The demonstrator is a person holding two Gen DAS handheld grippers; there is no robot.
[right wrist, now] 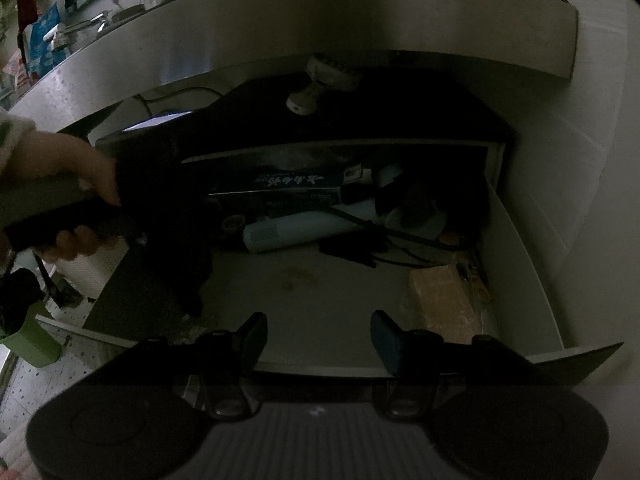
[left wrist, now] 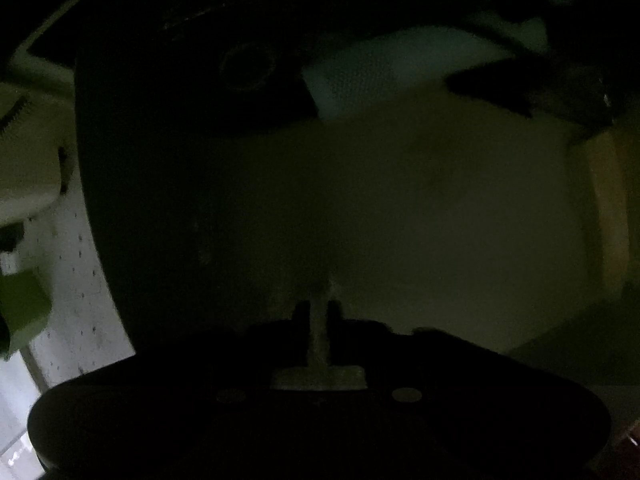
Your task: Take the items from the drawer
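Note:
The drawer [right wrist: 520, 248] is pulled open under a grey countertop. In it lie a pale blue cylindrical device [right wrist: 296, 230], a dark printed box [right wrist: 280, 184], black cables [right wrist: 360, 248] and a tan block [right wrist: 444, 296]. My right gripper [right wrist: 318, 340] is open and empty above the drawer's front edge. My left gripper [left wrist: 319, 312] reaches into the drawer's left side, its fingers close together; the view is very dark, and it shows as a black shape [right wrist: 168, 216] in the right wrist view. The pale blue device also shows in the left wrist view [left wrist: 380, 68].
A white brush-like object [right wrist: 320, 80] lies on a black surface behind the drawer. The countertop [right wrist: 280, 20] overhangs the drawer. A green bin [right wrist: 28, 344] stands on the speckled floor at left.

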